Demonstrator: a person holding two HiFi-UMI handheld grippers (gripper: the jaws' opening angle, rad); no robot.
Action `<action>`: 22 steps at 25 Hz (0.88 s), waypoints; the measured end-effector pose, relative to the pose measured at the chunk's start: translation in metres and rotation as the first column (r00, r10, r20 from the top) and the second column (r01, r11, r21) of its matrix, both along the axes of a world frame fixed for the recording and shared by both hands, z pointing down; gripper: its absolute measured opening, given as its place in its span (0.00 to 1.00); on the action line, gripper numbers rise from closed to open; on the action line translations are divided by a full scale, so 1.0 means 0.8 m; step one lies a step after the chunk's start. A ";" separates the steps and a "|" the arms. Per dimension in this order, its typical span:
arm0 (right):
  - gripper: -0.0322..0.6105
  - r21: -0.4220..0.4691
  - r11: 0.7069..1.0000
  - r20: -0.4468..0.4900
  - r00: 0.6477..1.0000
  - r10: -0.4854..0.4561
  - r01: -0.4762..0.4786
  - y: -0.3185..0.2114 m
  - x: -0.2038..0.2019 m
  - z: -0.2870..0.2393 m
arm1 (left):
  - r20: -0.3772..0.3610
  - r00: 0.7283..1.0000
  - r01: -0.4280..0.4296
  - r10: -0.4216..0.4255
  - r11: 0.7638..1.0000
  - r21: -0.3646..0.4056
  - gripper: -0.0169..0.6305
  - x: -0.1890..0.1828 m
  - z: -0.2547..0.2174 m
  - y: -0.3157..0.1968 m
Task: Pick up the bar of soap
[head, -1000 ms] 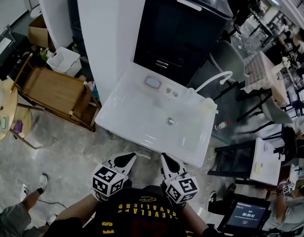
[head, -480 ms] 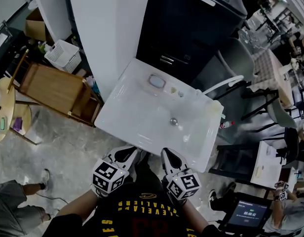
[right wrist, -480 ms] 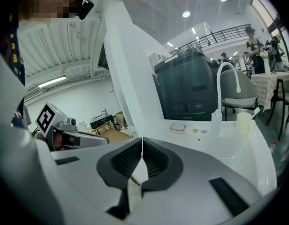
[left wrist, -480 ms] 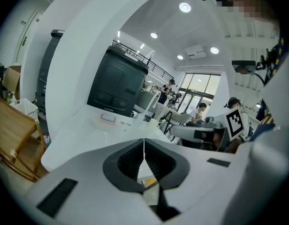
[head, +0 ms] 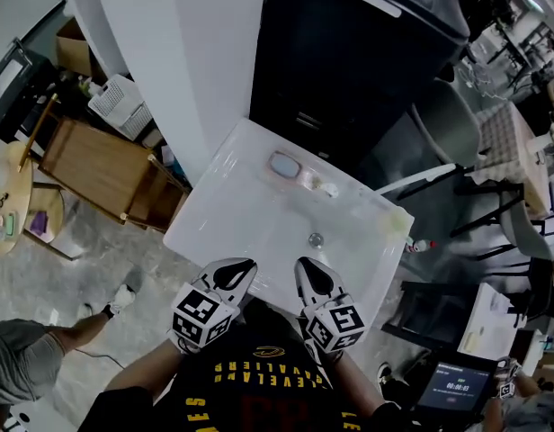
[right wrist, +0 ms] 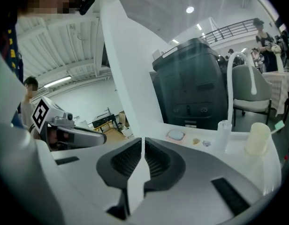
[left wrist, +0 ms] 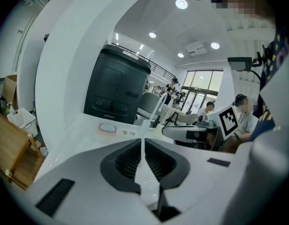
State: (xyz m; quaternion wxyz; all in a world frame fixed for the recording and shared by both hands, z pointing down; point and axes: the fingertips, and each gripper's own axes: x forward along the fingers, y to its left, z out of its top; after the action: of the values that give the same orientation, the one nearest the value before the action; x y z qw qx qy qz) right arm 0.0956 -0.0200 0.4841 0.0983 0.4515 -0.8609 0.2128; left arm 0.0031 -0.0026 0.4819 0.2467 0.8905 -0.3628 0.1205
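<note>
Reaching the bar of soap [head: 284,165], lying on the far rim of the sink [head: 214,214], could merely shove it into the basin, since the left gripper [head: 235,270] and right gripper [head: 307,273], well short of it, both have their jaws pressed together, empty.

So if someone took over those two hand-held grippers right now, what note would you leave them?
Left hand-held gripper: shut, empty, at the near edge of the sink.
Right hand-held gripper: shut, empty, beside it.
Bar of soap: in its dish on the sink's back rim, untouched.
Done: nothing picked up yet.
Left: reach across, open one gripper, close on the soap, lift.
</note>
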 end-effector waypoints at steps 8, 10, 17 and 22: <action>0.09 0.022 0.992 -0.097 0.988 -0.123 0.125 -0.100 0.005 0.018 | 0.204 0.979 -0.024 0.005 0.995 0.095 0.20 0.011 0.022 -0.076; 0.18 0.019 0.989 -0.114 0.984 -0.141 0.144 -0.120 -0.001 0.022 | 0.217 0.976 -0.028 0.008 0.996 0.090 0.24 0.005 0.025 -0.091; 0.33 0.017 0.983 -0.266 0.949 -0.172 0.183 -0.188 -0.018 0.046 | 0.250 0.966 -0.083 0.063 0.994 0.070 0.29 -0.014 0.047 -0.138; 0.40 -0.032 0.964 -0.426 0.869 -0.252 0.265 -0.241 -0.031 0.076 | 0.261 0.956 -0.151 0.132 0.987 0.053 0.30 -0.016 0.066 -0.166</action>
State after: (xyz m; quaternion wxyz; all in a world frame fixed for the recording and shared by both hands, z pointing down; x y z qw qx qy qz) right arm 0.0708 -0.2129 0.5449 0.3050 0.3691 -0.8741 0.0821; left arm -0.0097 -0.1358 0.5347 0.1560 0.8994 -0.3310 0.2389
